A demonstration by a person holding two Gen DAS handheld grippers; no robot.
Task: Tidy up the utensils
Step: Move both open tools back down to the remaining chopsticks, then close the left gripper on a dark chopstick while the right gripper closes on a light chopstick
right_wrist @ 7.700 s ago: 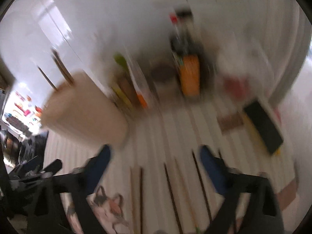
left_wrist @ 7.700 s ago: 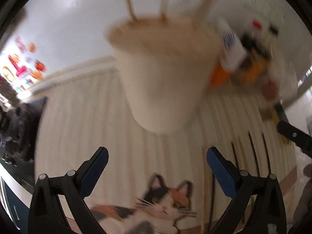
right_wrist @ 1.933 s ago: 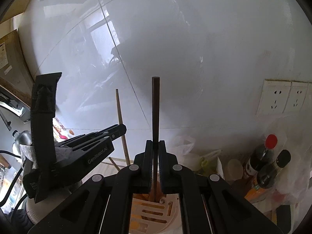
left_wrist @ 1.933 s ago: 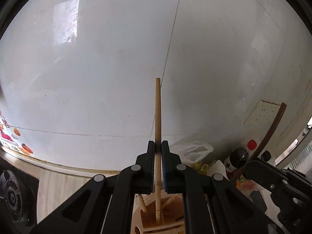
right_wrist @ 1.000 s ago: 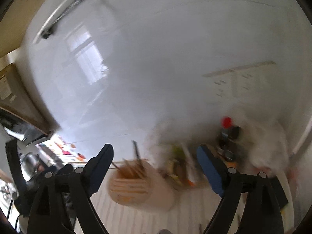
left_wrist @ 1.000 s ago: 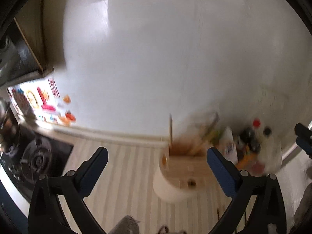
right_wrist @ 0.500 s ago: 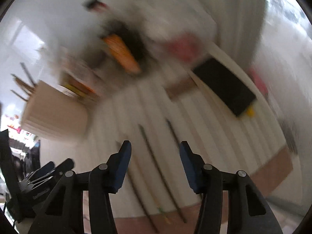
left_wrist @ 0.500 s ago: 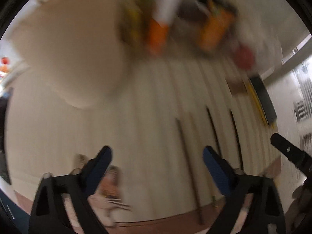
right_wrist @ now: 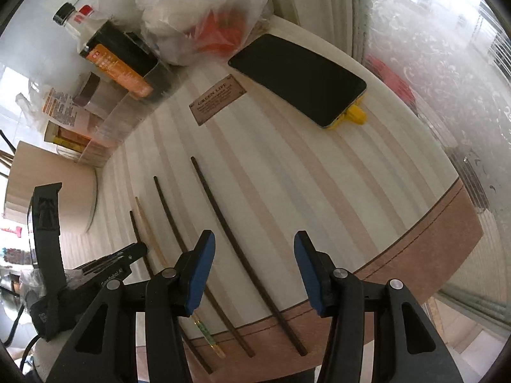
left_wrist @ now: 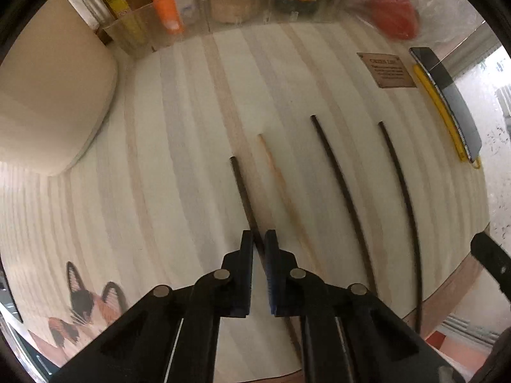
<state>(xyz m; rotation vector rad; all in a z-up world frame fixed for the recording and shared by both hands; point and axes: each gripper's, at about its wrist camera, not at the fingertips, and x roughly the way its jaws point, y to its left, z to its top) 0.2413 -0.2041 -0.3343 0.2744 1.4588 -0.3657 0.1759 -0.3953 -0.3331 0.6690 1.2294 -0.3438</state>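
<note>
Several chopsticks lie side by side on the striped mat (left_wrist: 179,134). My left gripper (left_wrist: 258,242) is shut on the leftmost dark chopstick (left_wrist: 241,188), low on the mat. Beside it lie a light wooden chopstick (left_wrist: 281,185) and two more dark chopsticks (left_wrist: 338,188) (left_wrist: 400,188). My right gripper (right_wrist: 252,239) is open and empty above the rightmost dark chopstick (right_wrist: 230,233), which runs between its fingers. The beige utensil holder (left_wrist: 48,95) stands at the left; it also shows in the right wrist view (right_wrist: 48,188).
A clear tray (left_wrist: 223,9) with bottles and packets stands at the back. A black phone (right_wrist: 297,76) with a yellow cable lies at the right, next to a brown label (right_wrist: 218,99). A plastic bag (right_wrist: 204,12) sits behind. The mat's front edge (right_wrist: 383,255) is close.
Both grippers have come down from the utensil holder to the chopsticks on the mat. My left gripper has shut on the leftmost dark chopstick; my right gripper stays open.
</note>
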